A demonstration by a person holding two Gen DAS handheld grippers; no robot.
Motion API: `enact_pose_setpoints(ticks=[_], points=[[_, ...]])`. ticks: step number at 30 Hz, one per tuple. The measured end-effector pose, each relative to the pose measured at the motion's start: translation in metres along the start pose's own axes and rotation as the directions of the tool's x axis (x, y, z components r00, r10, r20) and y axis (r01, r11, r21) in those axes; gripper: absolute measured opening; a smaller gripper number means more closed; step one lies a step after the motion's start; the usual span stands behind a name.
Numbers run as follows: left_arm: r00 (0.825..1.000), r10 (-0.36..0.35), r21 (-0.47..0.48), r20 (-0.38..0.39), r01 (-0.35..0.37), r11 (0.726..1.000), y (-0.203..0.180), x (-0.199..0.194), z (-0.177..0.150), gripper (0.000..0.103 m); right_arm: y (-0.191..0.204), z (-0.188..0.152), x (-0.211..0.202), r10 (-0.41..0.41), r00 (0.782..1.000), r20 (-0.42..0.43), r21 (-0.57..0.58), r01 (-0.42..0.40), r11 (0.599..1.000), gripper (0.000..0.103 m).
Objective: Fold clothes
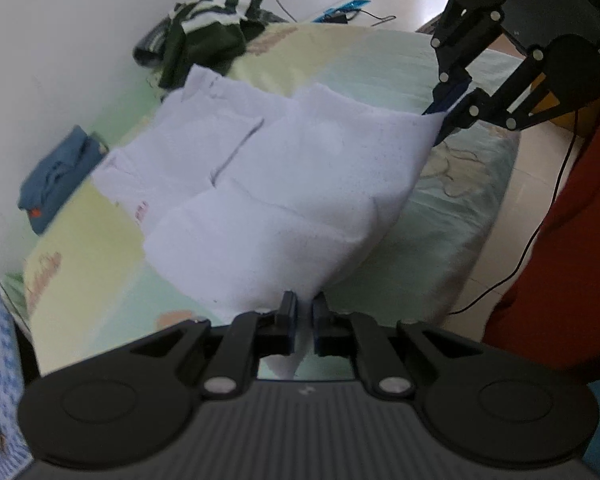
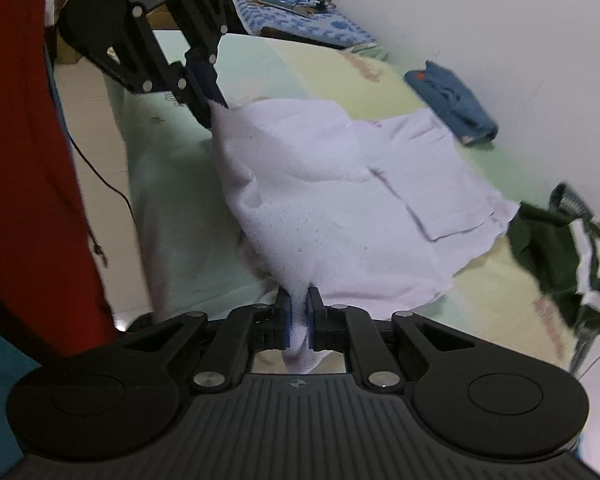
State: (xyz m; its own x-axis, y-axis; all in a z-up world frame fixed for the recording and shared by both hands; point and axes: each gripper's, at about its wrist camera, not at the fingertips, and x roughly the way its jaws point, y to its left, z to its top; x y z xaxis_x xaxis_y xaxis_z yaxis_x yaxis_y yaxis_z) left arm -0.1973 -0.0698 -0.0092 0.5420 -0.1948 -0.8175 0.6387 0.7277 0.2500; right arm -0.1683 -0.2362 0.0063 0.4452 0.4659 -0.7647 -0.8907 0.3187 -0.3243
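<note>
Nearest in each wrist view, the grip itself is the weak spot: the left gripper [image 1: 304, 320] has its jaws pinched on one corner of the white knitted cotton garment [image 1: 284, 184], and the right gripper [image 2: 299, 316] is clamped the same way on the opposite near corner, each with only a narrow tongue of cloth trailing behind the pads. With so little fabric caught, a tug from either side could pull a corner free, and the raised edge would drop in a heap. Beyond the jaws, the near half of the garment hangs lifted and sagging between the two grippers while the far half lies flat on the pale green and yellow patterned bed sheet [image 1: 380, 60]; if the hands carry it over unevenly, I judge the fold would land skewed or drag the resting half along the sheet. Farther on, a folded blue cloth item [image 1: 56, 176] lies by the wall and a crumpled dark green and white striped garment [image 1: 208, 36] sits just beyond the far edge, close enough to be covered by an overshoot.
</note>
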Motion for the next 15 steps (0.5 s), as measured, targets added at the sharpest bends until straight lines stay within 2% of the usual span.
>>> enact_pose_setpoints(ticks=[6, 11, 13, 15], points=[[0.999, -0.028, -0.015, -0.029, 0.027, 1.0, -0.002, 0.012, -0.006, 0.005, 0.005, -0.007, 0.015, 0.026, 0.999, -0.031, 0.009, -0.026, 1.0, 0.008], [0.998, -0.033, -0.012, -0.048, 0.033, 0.999, 0.0, 0.018, -0.011, 0.006, 0.007, -0.013, 0.025, 0.024, 0.998, -0.062, -0.039, -0.027, 0.999, 0.01], [0.998, -0.036, -0.005, -0.05, 0.036, 0.999, 0.004, 0.018, -0.012, 0.011, 0.008, -0.015, 0.024, 0.019, 0.998, -0.068, -0.074, -0.024, 0.997, 0.011], [0.997, -0.044, -0.006, -0.058, 0.044, 0.999, 0.007, 0.019, -0.014, 0.011, 0.007, -0.017, 0.024, 0.021, 0.997, -0.072, -0.069, -0.026, 0.997, 0.011]])
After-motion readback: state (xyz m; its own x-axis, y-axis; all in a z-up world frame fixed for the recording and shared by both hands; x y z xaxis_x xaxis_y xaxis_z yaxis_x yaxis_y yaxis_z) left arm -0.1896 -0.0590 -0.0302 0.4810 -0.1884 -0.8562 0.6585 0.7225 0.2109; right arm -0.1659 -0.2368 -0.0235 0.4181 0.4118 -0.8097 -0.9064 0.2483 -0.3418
